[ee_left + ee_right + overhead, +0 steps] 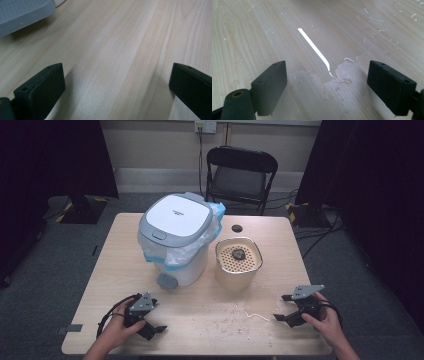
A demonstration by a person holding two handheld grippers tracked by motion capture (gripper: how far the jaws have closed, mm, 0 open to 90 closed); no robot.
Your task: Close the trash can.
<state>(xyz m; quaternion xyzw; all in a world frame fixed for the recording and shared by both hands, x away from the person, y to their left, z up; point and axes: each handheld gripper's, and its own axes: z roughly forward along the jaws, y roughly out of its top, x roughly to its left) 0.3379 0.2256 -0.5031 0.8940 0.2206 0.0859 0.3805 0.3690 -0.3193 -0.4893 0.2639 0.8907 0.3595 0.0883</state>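
Plenty of open counter (200, 320) along the near edge, with both grippers parked close to that edge and well apart from each other. The left gripper (157, 329) sits near the front-left corner, jaws spread wide with bare wood between them in the left gripper view, and the grey pedal (22, 15) of the white bin (175, 237) is just ahead of it. The right gripper (280, 316) is at the front right, jaws also spread and pinching nothing. Just ahead of it lies a small spill of water (337, 82) with tiny white flecks scattered around, roughly between the 2 grippers. The beige strainer pot (238, 262) stands beside the bin, mid-counter. Behind the counter there's a black folding chair (241, 175) on grey carpet.
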